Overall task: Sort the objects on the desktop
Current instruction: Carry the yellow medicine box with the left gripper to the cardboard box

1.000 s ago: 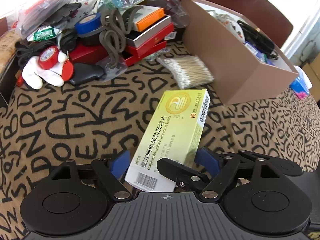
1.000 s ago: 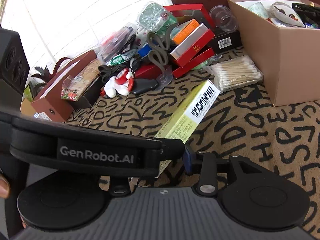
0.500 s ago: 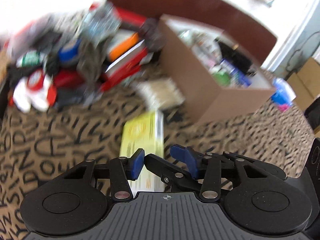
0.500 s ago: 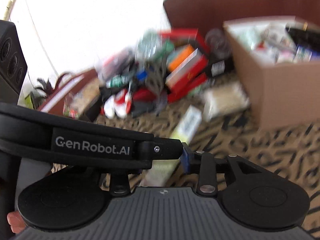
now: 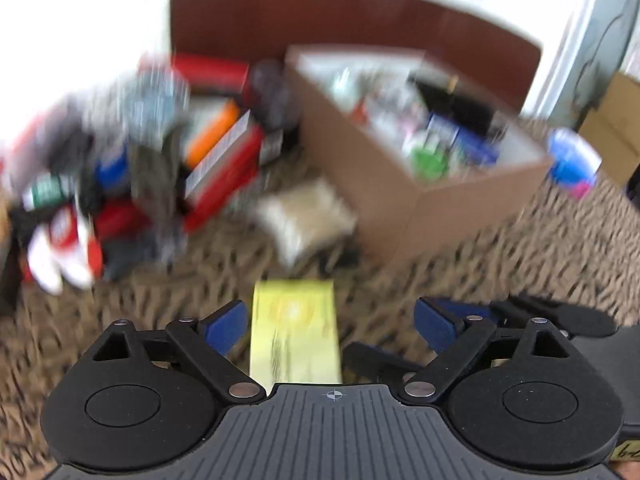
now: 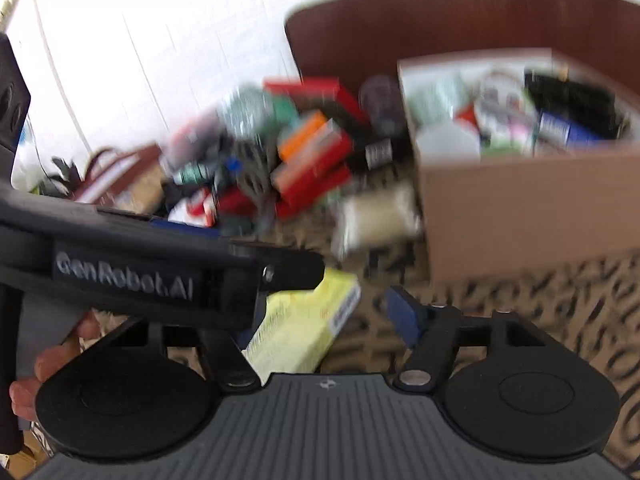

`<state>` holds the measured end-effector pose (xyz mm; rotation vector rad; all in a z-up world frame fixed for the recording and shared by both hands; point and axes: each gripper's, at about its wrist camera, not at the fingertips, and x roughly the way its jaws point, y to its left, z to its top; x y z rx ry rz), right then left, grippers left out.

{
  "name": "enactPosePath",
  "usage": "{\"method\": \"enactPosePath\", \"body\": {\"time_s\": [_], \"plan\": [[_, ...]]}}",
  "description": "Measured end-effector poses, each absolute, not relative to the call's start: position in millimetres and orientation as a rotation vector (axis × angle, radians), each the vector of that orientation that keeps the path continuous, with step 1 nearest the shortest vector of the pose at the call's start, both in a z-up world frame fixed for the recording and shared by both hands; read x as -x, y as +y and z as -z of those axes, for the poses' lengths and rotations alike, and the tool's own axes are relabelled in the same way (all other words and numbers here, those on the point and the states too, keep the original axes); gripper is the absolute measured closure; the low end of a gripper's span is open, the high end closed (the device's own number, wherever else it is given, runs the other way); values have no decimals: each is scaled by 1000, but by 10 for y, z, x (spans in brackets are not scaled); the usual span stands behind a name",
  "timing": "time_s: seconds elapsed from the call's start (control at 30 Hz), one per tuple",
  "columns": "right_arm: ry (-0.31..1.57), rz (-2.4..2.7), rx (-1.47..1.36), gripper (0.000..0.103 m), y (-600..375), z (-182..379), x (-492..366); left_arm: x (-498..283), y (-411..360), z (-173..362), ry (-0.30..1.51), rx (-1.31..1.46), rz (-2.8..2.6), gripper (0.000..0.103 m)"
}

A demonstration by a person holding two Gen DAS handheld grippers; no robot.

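A yellow medicine box (image 5: pixel 294 340) points away from me between the blue pads (image 5: pixel 224 328) of my left gripper (image 5: pixel 332 326), whose jaws are opening wide, with a gap on each side. In the right wrist view the yellow box (image 6: pixel 304 328) sits low between the fingers of my right gripper (image 6: pixel 324 320). Its jaws are opening too, and the right pad (image 6: pixel 404 312) stands off the box. The left gripper's housing (image 6: pixel 132 276) hides the other pad. Blur keeps me from telling whether the box rests on the patterned cloth (image 5: pixel 520 264).
An open cardboard box (image 5: pixel 400 208) (image 6: pixel 520 208) full of small items stands ahead to the right. A bag of cotton swabs (image 5: pixel 308 216) lies before it. A heap of red boxes, tape and cables (image 5: pixel 160 168) fills the left. A hand (image 6: pixel 52 364) grips the left handle.
Both views have drawn back and up and become blurred. The left jaws narrowed around the yellow box, then spread wide. The right pad has come away from the box.
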<state>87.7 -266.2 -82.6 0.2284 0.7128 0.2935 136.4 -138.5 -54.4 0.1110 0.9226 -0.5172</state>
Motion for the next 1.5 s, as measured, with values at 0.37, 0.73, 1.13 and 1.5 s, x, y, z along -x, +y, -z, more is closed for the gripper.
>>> {"method": "enactPosePath", "body": {"time_s": [0.37, 0.73, 1.13, 1.5], "plan": [[823, -337, -189, 21, -2267, 1297, -978, -1608, -973, 1232, 1128, 43, 530, 4], [820, -347, -195, 20, -2154, 1334, -1116, -1685, -992, 1254, 1121, 53, 592, 10], [740, -345, -220, 47, -2307, 1025, -859, -1393, -1097, 887, 1062, 110, 561, 25], [456, -267, -157, 47, -2840, 32, -826, -1383, -1748, -231, 798, 96, 645, 25]]}}
